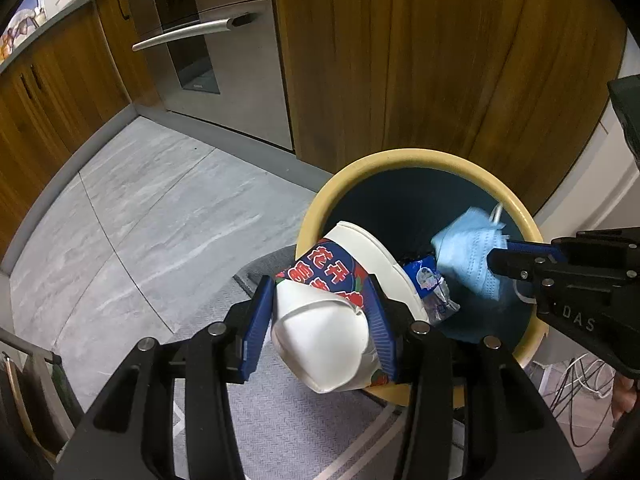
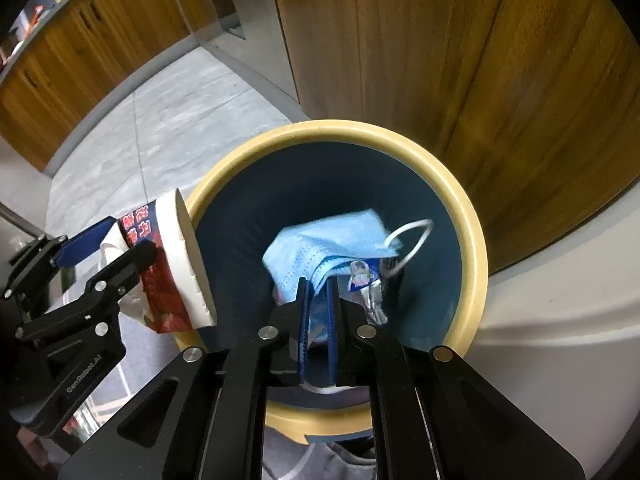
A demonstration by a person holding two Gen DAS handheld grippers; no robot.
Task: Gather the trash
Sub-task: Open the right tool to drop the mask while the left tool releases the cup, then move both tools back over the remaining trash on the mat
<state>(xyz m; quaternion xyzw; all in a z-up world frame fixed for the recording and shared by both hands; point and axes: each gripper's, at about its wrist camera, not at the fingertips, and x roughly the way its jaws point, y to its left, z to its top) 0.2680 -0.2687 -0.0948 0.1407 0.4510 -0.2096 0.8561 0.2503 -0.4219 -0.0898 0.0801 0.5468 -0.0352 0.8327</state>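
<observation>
You are standing before the wooden cabinet (image 1: pixel 440 60), and the trash bin (image 2: pixel 472 240) with its yellow rim and dark blue inside is sitting on the grey floor (image 1: pixel 140 208) just in front of it. Your left gripper (image 1: pixel 320 308) is clamping its blue fingers (image 1: pixel 256 320) on the crushed paper cup (image 1: pixel 324 332), white with red and blue print, and is holding it over the bin's near-left rim, the open mouth pointing into the bin. Your right gripper (image 2: pixel 318 300) is holding its fingers close together, pinching the light blue face mask (image 2: pixel 320 244) above the bin's opening. A small blue and silver wrapper (image 2: pixel 366 280) is hanging beside the mask; whether the fingers are gripping it too, I cannot tell.
</observation>
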